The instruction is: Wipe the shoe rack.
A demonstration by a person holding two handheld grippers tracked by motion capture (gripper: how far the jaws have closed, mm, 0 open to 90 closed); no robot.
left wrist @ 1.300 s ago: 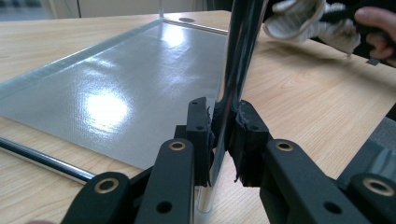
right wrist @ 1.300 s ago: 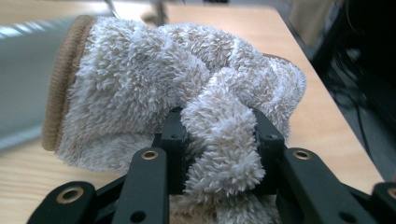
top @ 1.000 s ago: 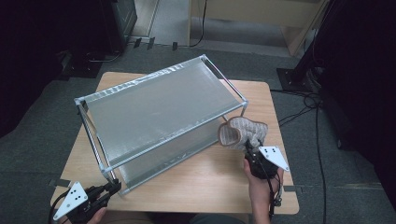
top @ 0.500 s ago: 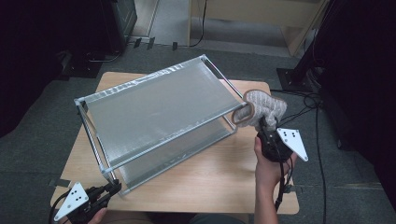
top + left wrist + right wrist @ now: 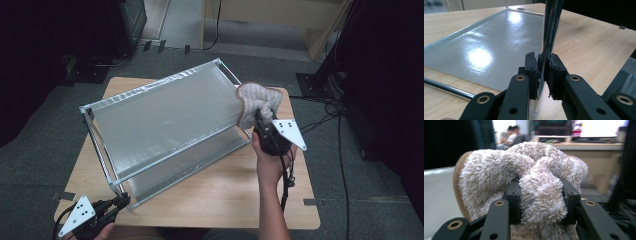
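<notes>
A two-shelf metal rack [image 5: 165,120] with silvery shelves stands slantwise on the wooden table [image 5: 225,195]. My left gripper [image 5: 120,202] is at the rack's near left corner. In the left gripper view its jaws [image 5: 544,75] are shut on the chrome corner post [image 5: 550,30], with the lower shelf [image 5: 486,47] stretching away behind. My right gripper [image 5: 260,122] is raised at the right end of the top shelf, shut on a fluffy beige cloth [image 5: 255,102]. In the right gripper view the cloth [image 5: 499,170] bulges between and above the jaws [image 5: 541,200].
Black cables [image 5: 325,115] lie on the grey floor to the right of the table. A pale wooden piece of furniture [image 5: 280,15] stands at the back, and dark equipment [image 5: 120,25] stands at the back left. Bare tabletop lies in front of the rack.
My right gripper has lifted the cloth from beside the rack's lower right side up and away to the top shelf's right end. The left gripper has stayed put.
</notes>
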